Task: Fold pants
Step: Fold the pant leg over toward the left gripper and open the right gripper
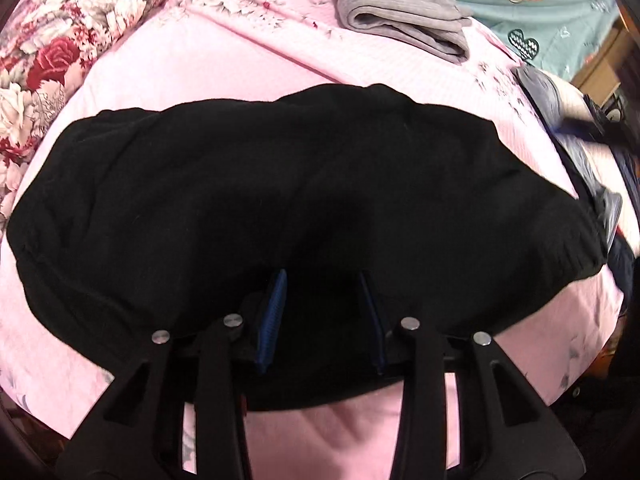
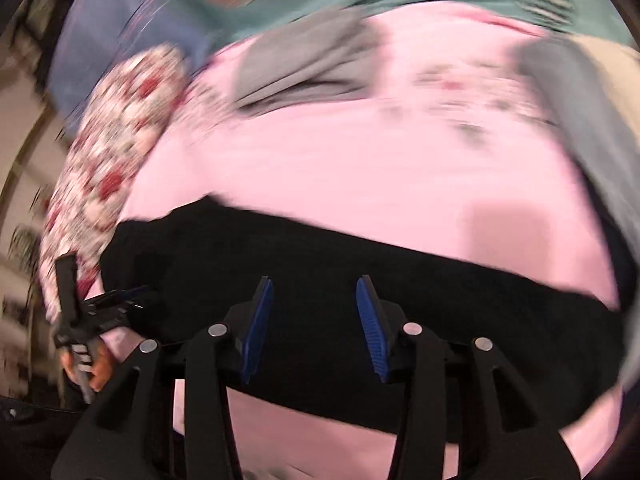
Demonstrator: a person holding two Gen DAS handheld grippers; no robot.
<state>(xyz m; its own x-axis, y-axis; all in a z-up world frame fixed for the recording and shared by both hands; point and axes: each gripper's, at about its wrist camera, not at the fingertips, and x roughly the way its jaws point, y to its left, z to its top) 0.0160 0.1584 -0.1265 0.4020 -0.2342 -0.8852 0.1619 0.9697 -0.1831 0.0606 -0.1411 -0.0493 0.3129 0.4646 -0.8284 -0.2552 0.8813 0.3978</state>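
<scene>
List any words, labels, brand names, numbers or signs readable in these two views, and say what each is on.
No readable text in either view.
black pants: no label or tag showing.
teal sheet: printed hearts and faint white marks, too blurred to read as words.
pink sheet: flower print only.
folded grey garment: plain.
The right wrist view is smeared by motion; nothing legible.

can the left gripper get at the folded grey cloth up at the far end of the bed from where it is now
Probably yes. The left gripper sits open over the black pants, holding nothing, and only bare pink sheet lies between the pants and the grey cloth.
</scene>
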